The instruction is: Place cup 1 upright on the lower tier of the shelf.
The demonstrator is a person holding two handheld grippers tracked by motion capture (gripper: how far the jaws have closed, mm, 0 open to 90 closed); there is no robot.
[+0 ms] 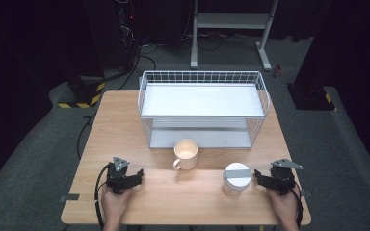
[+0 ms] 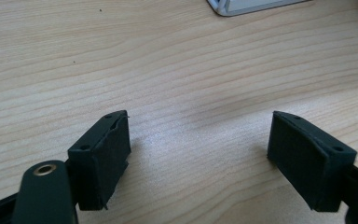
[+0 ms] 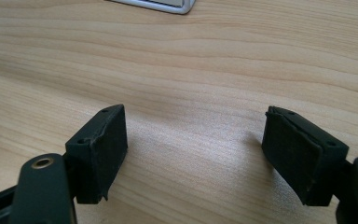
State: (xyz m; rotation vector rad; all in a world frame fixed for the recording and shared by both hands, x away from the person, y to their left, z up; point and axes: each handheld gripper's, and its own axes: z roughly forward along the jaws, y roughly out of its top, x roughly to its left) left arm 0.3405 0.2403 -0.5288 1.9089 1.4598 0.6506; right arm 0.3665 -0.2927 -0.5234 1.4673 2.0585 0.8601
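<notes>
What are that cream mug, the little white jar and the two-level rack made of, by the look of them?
The mug looks like glazed ceramic: smooth, thick-walled, slightly glossy. The jar seems translucent white plastic or frosted glass, with a grey strip across its lid. The rack is white-coated wire mesh, probably metal, with flat white shelves.

I work in a lab: dark curtained surroundings, floor cables (image 1: 125, 53), hazard-striped stand bases (image 1: 79, 102), grey carpet.

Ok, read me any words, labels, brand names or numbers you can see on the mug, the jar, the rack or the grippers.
Mug: plain, no text.
Lidded jar: no readable label; too small to tell more.
Wire rack: no markings.
Left gripper and right gripper: plain black, nothing printed.
</notes>
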